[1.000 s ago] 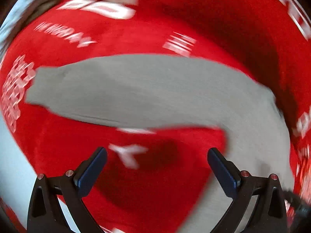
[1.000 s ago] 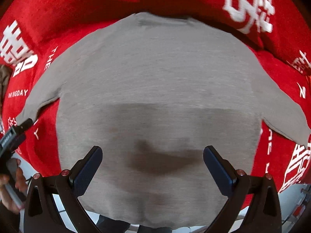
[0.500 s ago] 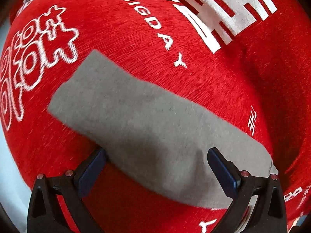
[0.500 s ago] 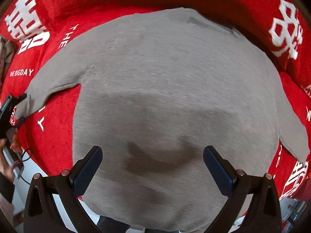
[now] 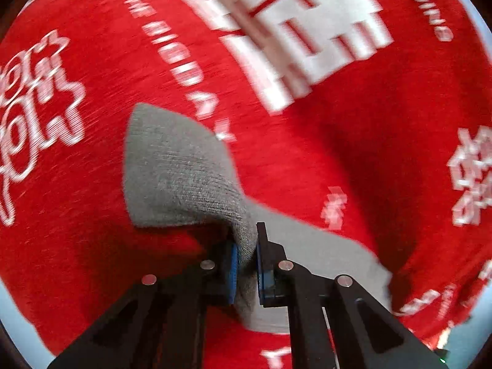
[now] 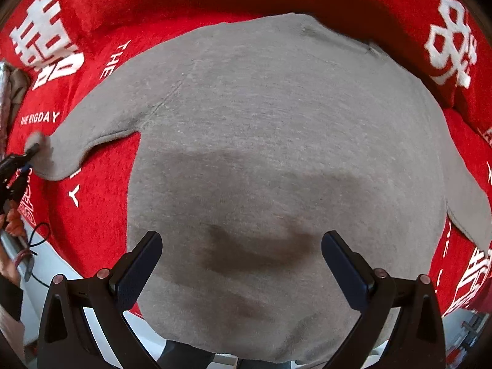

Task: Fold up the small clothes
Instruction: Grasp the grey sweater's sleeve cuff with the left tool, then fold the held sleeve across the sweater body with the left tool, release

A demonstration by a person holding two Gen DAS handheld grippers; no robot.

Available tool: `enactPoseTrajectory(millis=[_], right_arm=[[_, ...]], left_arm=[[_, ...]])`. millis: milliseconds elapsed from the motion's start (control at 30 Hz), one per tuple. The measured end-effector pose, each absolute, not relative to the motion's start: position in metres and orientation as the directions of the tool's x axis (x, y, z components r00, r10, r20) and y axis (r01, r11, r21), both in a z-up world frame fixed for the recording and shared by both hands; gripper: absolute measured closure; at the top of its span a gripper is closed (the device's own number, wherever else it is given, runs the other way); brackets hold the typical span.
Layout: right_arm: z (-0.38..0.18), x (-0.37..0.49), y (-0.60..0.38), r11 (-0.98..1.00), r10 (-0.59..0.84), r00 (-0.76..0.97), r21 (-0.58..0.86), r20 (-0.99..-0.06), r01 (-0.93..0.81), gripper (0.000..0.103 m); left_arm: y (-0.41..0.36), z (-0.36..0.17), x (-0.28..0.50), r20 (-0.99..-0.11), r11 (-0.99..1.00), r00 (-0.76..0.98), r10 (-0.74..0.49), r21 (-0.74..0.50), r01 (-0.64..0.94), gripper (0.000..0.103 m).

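Observation:
A grey knit sweater [image 6: 276, 141] lies flat on a red cloth [image 6: 101, 209], neck at the far side, both sleeves spread out. My left gripper [image 5: 245, 246] is shut on the end of the left sleeve [image 5: 178, 169], which bunches and lifts between the blue pads; the same gripper shows at the left edge of the right wrist view [image 6: 29, 150], pinching the cuff. My right gripper [image 6: 241, 249] is open and empty, hovering over the sweater's lower body near the hem.
The red cloth [image 5: 307, 153] carries white printed characters and the words "THE BIGDAY" [image 6: 40, 118]. Its front edge drops to a pale floor [image 6: 55, 255]. A grey-brown bundle [image 6: 13, 92] sits at the far left.
My left gripper went from open over the sleeve to shut on the sleeve end, which now bunches up. My right gripper stays open over the hem with the view shifting slightly.

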State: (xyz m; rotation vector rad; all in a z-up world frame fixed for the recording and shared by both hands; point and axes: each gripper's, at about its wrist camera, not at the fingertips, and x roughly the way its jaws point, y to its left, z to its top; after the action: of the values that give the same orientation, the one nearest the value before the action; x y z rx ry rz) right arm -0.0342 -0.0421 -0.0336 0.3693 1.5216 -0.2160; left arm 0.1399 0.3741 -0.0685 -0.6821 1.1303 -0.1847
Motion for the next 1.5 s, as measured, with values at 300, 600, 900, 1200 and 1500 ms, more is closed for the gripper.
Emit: enactPoseTrajectory(millis=[300, 600, 900, 1200, 1500], right_arm=[[-0.024, -0.056, -0.078, 0.876, 0.101, 0.087, 0.13, -0.991, 0.465, 0.0], [-0.026, -0.087, -0.135, 0.768, 0.091, 0.124, 0.149, -0.988, 0.623, 0.0], [-0.049, -0.122, -0.177, 0.683, 0.104, 0.098, 0.143, -0.99, 0.716, 0.0], [-0.034, -0.093, -0.178, 0.737, 0.033, 0.131, 0.113, -0.991, 0.666, 0.0], [-0.049, 0.036, -0.138, 0.907, -0.262, 0.111, -0.205, -0.959, 0.367, 0.001]], left_arm=[[0.25, 0.022, 0.146, -0.557, 0.643, 0.354, -0.751, -0.738, 0.202, 0.092], [0.036, 0.047, 0.098, -0.577, 0.514, 0.049, -0.815, -0.682, 0.521, 0.092], [-0.07, -0.039, 0.039, -0.823, 0.616, -0.081, -0.562, -0.482, 0.622, 0.091], [-0.026, -0.002, 0.046, -0.888, 0.715, 0.097, -0.449, -0.293, 0.635, 0.02], [0.088, -0.007, 0.095, -0.947, 0.915, 0.276, -0.163, -0.041, 0.4, 0.015]])
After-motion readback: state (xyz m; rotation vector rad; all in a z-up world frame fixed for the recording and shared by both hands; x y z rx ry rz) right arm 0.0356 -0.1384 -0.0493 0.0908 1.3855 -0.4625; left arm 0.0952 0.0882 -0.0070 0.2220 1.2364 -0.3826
